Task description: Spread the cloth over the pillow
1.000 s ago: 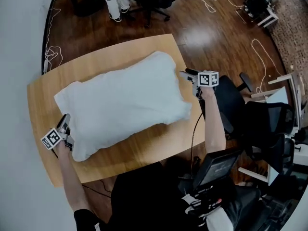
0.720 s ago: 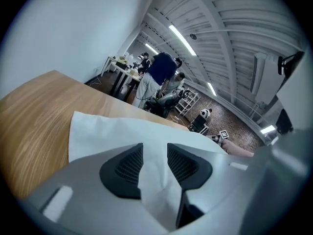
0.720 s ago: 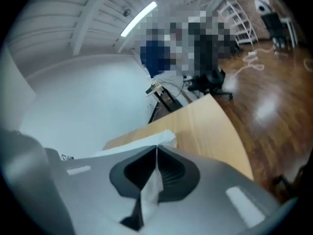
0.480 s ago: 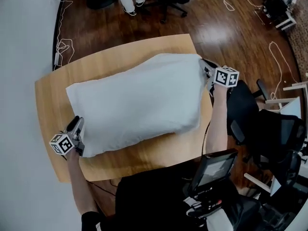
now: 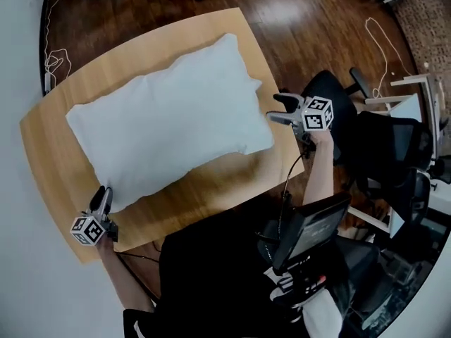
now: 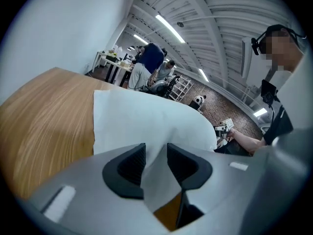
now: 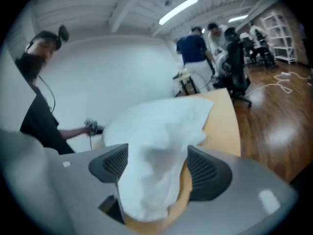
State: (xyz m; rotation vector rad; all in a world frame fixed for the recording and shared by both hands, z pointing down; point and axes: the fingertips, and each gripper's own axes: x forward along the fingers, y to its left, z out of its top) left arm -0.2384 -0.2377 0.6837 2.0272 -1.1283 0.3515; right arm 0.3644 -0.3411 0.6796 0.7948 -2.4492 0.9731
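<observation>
Cloth (image 6: 146, 121) corner between fingers (image 6: 128, 165) of left gripper (image 6: 155, 153)

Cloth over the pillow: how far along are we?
Done: the cloth lies across the whole pillow on the table; no pillow shows past it. In hand: the left gripper pinches the near-left corner; the right gripper is opening its fingers, cloth between them but unpressed. Left: release the left corner, and probably smooth the right end, which looks bunched.

Light wooden table (image 5: 211, 185) stands on a dark wood floor (image 5: 296, 27). White pillow (image 5: 169, 118) lies diagonally across it under a white cloth (image 6: 122, 116). Bare wood shows along near and far edges.
</observation>
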